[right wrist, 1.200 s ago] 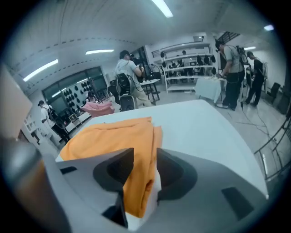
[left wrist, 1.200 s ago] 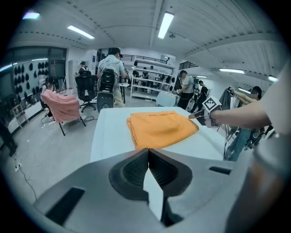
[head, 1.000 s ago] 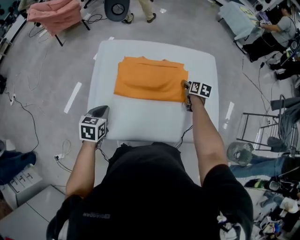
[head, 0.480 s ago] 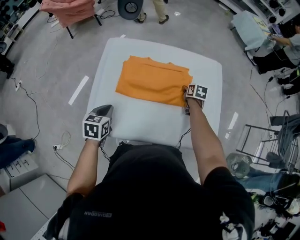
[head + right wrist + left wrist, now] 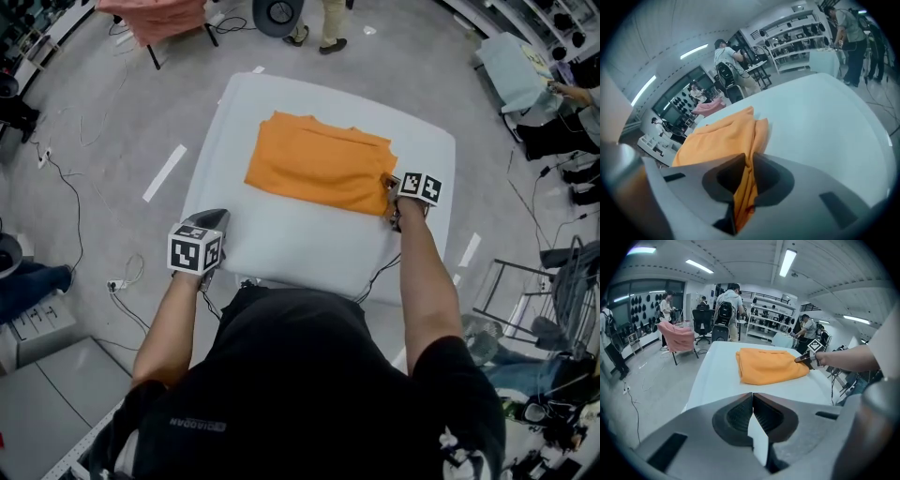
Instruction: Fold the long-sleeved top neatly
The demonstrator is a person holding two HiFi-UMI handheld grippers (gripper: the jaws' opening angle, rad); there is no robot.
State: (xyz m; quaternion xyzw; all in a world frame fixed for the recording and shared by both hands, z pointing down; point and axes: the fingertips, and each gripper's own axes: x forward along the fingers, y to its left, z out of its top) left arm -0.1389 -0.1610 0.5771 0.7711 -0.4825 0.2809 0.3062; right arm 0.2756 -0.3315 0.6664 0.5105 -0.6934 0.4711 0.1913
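Note:
The orange long-sleeved top (image 5: 319, 164) lies folded into a rectangle on the white table (image 5: 300, 248). My right gripper (image 5: 391, 190) is at the top's near right corner. Its jaws have just been closing and are now shut on the layered orange edge (image 5: 747, 140), which runs between the pads of the right gripper (image 5: 749, 161). My left gripper (image 5: 211, 223) hovers at the table's near left edge, well away from the top. In its own view the left gripper (image 5: 752, 399) is shut with nothing in it, and the top (image 5: 768, 364) lies ahead of it.
A pink garment (image 5: 159, 14) hangs on a rack at the far left. A person (image 5: 319, 19) stands beyond the table, and others work at benches on the right. Cables (image 5: 66, 197) trail over the floor at left. A metal frame (image 5: 525, 281) stands at right.
The right gripper stays at the top's near right corner and has pinched the cloth there. The left gripper has hardly moved. The head view has shifted a little.

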